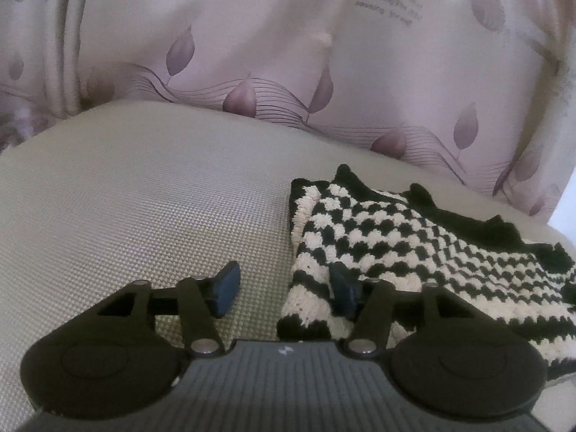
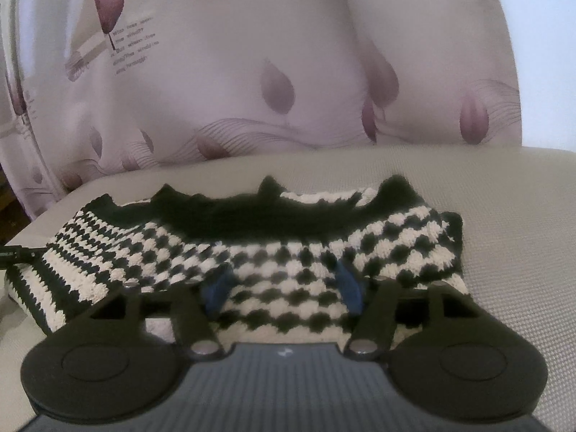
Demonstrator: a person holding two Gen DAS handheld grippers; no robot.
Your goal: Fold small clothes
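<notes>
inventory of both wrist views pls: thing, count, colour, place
knitted garment: 1, black-and-cream check with black scalloped edge, lying on the surface; right of the left gripper, directly under the right one
padded surface: 1, beige textured weave, beneath the garment
curtain: 1, pale pink with mauve leaf print and some lettering, hanging behind the surface
dark slim object: 1, black, far left edge of the right wrist view; cannot tell what it is
left gripper: 1, black with blue pads, open, at the garment's left edge
right gripper: 1, black with blue pads, open over the garment's middle
</notes>
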